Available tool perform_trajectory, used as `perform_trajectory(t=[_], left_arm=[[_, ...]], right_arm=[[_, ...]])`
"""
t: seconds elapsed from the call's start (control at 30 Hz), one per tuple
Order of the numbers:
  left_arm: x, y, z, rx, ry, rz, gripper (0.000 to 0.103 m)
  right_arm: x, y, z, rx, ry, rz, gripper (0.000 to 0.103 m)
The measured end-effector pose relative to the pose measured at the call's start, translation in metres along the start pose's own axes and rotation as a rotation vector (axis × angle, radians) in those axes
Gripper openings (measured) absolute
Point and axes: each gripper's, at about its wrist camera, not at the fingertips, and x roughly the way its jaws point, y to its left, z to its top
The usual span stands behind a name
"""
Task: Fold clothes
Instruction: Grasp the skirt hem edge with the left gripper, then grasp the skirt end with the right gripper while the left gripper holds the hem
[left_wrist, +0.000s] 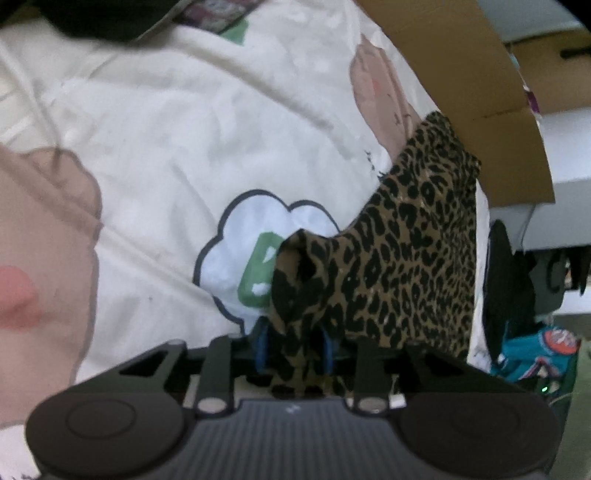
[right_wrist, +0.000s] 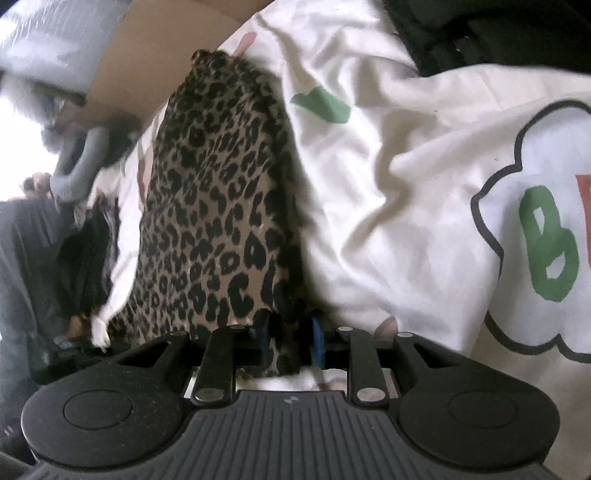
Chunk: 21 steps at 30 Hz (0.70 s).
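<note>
A leopard-print garment (left_wrist: 410, 251) stretches over a cream bedsheet (left_wrist: 177, 147) printed with clouds and letters. My left gripper (left_wrist: 295, 347) is shut on one bunched corner of it, the cloth pinched between the blue pads. In the right wrist view the same leopard-print garment (right_wrist: 218, 206) runs away from the camera, and my right gripper (right_wrist: 290, 339) is shut on its near edge. The cloth hangs taut between the two grips and hides the fingertips.
A brown cardboard box (left_wrist: 476, 74) lies past the sheet's edge; the cardboard box (right_wrist: 147, 55) also shows in the right view. A pile of dark and teal clothes (left_wrist: 532, 332) sits off the bed. A person's grey sleeve (right_wrist: 77, 162) is at the left.
</note>
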Motion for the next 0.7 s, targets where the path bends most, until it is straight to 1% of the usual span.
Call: perform_trajectory(t=[0.07,0.1,0.13,0.17,0.2,0.3,0.43,0.53,0.7], left_arm=[[-0.001,-0.002,0.0,0.011,0.005,0.008,0.029],[-0.001,-0.002,0.0,0.017,0.007,0.013,0.024],[-0.001,-0.003,0.0,0.023,0.009,0.017,0.014],[-0.002,-0.004,0.001,0.029,0.012,0.021,0.013],[-0.002,-0.005,0.001,0.034,0.014,0.025,0.012],[-0.005,-0.007,0.002,0.051,0.013,0.041,0.011],[-0.006,-0.006,0.005,0.049,0.021,0.046,0.011],[-0.002,-0.006,0.005,0.049,0.025,0.054,0.011],[-0.002,-0.004,0.005,0.034,0.025,0.046,0.011]], right_arm=[[0.002,-0.007,0.002,0.035,-0.007,0.028,0.03],[0.003,-0.01,0.003,0.052,-0.008,0.043,0.03],[0.005,-0.013,0.004,0.075,-0.007,0.06,0.03],[0.007,-0.016,0.005,0.098,-0.005,0.078,0.03],[0.009,-0.018,0.006,0.114,-0.003,0.092,0.03],[0.013,-0.017,0.01,0.098,0.02,0.113,0.031],[0.015,-0.016,0.014,0.085,0.05,0.159,0.029],[0.019,-0.021,0.015,0.089,0.065,0.165,0.03],[0.027,-0.032,0.014,0.16,0.089,0.231,0.03]])
